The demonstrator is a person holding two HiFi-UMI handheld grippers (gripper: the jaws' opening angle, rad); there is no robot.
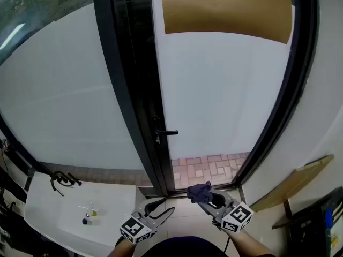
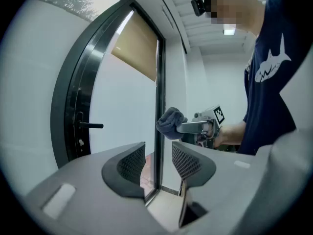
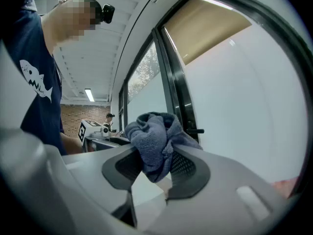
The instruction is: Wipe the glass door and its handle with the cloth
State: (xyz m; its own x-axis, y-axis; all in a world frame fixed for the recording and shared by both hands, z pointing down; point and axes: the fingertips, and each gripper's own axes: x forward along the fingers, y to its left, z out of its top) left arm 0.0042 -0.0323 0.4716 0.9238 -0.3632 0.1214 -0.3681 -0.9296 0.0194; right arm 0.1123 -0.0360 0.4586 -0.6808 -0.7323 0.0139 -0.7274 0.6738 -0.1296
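A frosted glass door (image 1: 225,90) in a black frame stands ahead, slightly ajar, with a black lever handle (image 1: 166,133) on its left edge; the handle (image 2: 90,125) also shows in the left gripper view and the handle (image 3: 195,130) in the right gripper view. My right gripper (image 1: 206,198) is shut on a bunched blue-grey cloth (image 1: 199,192), low and short of the door; the cloth (image 3: 156,141) bulges from between the jaws. My left gripper (image 1: 159,208) hangs open and empty beside it, jaws apart in its own view (image 2: 155,164). The cloth (image 2: 170,123) is seen from there too.
A white table (image 1: 48,208) at lower left carries black cables (image 1: 61,180) and small bottles (image 1: 91,214). A tan roller blind (image 1: 228,9) covers the door's top. A wooden board (image 1: 295,182) leans at right. Pink paving (image 1: 206,170) shows beyond the threshold.
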